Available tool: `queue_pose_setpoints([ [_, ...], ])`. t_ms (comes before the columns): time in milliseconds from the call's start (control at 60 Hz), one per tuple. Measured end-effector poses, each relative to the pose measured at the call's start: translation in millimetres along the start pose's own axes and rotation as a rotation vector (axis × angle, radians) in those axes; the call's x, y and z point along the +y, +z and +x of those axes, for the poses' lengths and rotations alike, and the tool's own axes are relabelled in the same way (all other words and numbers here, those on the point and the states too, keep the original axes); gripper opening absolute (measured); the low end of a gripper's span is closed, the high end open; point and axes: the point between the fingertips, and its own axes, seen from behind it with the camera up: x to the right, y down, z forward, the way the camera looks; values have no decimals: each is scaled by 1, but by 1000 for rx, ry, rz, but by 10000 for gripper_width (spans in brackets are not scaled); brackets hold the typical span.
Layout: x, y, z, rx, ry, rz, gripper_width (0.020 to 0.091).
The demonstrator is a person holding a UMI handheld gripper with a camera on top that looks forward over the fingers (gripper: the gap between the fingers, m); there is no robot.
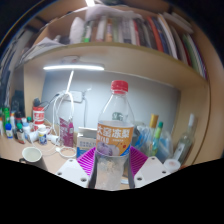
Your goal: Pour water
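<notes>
Over at the far left of the counter (20, 150) stands a cluster of small coloured bottles (12, 125), with a small white round cup (32, 154) lying nearer. Next comes a clear empty drinking glass (68, 135), upright on the counter, just left of the gripper's fingers and a little beyond them. In the middle, the hand-held gripper (113, 163) has its two fingers, with purple pads (88, 160), set at either side of a clear plastic water bottle with an orange label and a red cap (117, 125). The pads look pressed to its lower body, so I take it as pinched. The bottle is upright and its cap is on. To the right are more pens and small bottles (158, 135).

I'd judge this the carrying step: bottle gripped, pouring not begun. Next it must swing left over the glass and tilt, though the cap would need to be off first.
</notes>
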Motion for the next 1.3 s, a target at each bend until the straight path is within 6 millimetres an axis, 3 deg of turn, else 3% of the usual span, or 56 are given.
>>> queue_pose_setpoints([
  [17,14,1,-2,0,55,0,452],
  [150,17,12,22,-18,96,1,452],
  [167,34,4,16,-4,126,11,452],
  [300,37,8,1,-74,139,-14,451],
  [317,48,7,-6,-70,150,-2,451],
  [450,76,10,-14,-78,93,-43,463],
  [483,69,9,-12,-64,93,9,460],
  [517,71,8,-12,-56,84,18,488],
  [733,68,5,-14,-48,50,58,485],
  [883,70,3,-15,-50,39,28,577],
  [950,77,-1,-13,-60,22,-38,725],
  [983,79,-5,-14,-72,19,-61,818],
  [1017,80,-10,-16,-91,27,-67,857],
  [1167,81,-45,-9,-110,121,-67,837],
  [1300,71,-99,-4,-140,167,-40,835],
])
